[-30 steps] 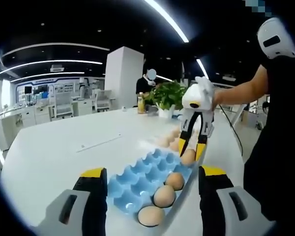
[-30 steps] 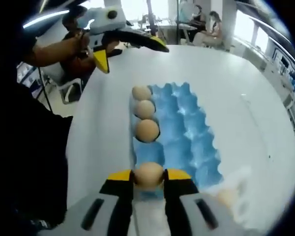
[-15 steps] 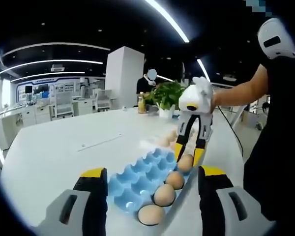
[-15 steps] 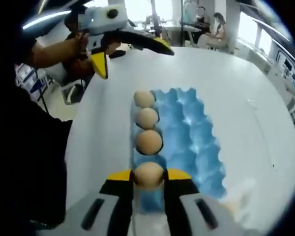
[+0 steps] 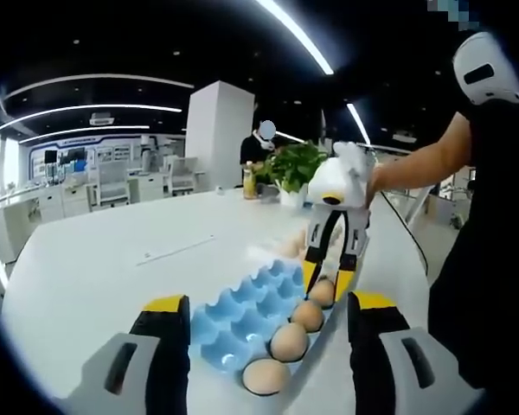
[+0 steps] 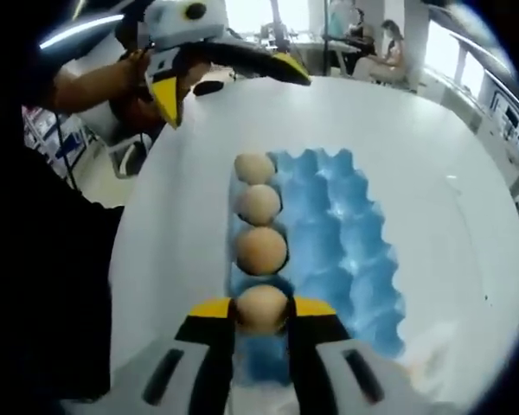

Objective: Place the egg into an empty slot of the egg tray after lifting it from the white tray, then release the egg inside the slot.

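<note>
The blue egg tray [image 5: 233,316] lies on the white table just ahead of my left gripper [image 5: 268,303], whose jaws stand wide open with nothing between them. Three brown eggs [image 5: 289,342] fill one row along the tray's edge. My right gripper [image 6: 261,309] is shut on a fourth egg [image 6: 261,308] and holds it low over the slot that continues that row [image 6: 260,249]. In the left gripper view the right gripper [image 5: 325,281] comes in from the right with the held egg [image 5: 323,291] at the tray's far end.
Beyond the blue tray lie more pale eggs [image 5: 290,246] on the white tray, which is a blur at the lower right [image 6: 428,359]. The left gripper [image 6: 229,86] hovers open past the tray's far end. A potted plant [image 5: 296,166] and a bottle [image 5: 248,181] stand further back.
My right gripper has moved the held egg down and closer to the row of three eggs in the blue tray. The left gripper stays open and nearly still.
</note>
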The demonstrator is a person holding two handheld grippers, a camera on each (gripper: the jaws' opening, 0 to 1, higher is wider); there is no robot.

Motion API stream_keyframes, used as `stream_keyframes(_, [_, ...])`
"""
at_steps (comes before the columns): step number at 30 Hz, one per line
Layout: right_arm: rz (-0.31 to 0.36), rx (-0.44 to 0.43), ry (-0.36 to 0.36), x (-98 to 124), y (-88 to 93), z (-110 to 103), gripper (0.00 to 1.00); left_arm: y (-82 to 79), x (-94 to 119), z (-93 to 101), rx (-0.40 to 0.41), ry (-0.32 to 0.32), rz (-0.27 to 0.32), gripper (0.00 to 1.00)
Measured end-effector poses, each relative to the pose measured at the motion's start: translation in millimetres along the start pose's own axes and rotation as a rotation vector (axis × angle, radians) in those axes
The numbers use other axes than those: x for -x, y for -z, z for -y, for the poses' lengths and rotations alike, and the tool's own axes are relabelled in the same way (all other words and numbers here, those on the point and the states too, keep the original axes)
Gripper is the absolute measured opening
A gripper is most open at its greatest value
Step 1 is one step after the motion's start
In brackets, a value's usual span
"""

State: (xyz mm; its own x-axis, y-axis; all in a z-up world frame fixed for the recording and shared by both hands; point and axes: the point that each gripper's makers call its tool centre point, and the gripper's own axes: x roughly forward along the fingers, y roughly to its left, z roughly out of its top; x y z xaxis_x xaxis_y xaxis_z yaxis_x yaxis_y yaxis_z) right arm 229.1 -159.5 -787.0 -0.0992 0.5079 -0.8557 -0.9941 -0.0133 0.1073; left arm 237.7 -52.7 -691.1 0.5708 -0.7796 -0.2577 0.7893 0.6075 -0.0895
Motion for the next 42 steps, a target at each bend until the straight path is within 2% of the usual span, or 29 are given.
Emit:
stream_keyframes(12, [-0.001,0.034,0.007,-1.8,0.2,0.9,0.24,-0.9,-0.3,2.4,0.003,0.01,0.0,0.75])
stream_keyframes(16, [0.028,0.091,-0.004,-1.8,0.9,-1.4,0.25,-0.6,-2.1,2.9,-0.003,0.015,-0.006,0.75])
stream_keyframes(19, [0.042,0.079,-0.008,-3.6,3.0,-2.6,0.27,-2.7,-2.6,4.3,-0.003,0.021,0.001,0.75])
stream_keyframes(20, [0.056,0.167,-0.012,-7.1,1.6,-4.4,0.29,-2.8,-2.6,4.3,-0.008,0.02,-0.001,0.75])
stream_keyframes(23, [0.048,0.114,0.004,-4.8,5.3,-6.5,0.29,-3.9,-1.7,4.3,-0.007,0.019,0.001,0.75])
stream_keyframes(32, [0.094,0.094,0.04,10.6,9.6,0.6,0.28,-6.5,-1.3,3.6,-0.016,0.017,0.001,0.75])
stream_keyframes(42, [0.08,0.07,0.062,22.7,32.4,0.0,0.27,-9.0,-5.3,5.5,-0.023,0.025,0.0,0.75])
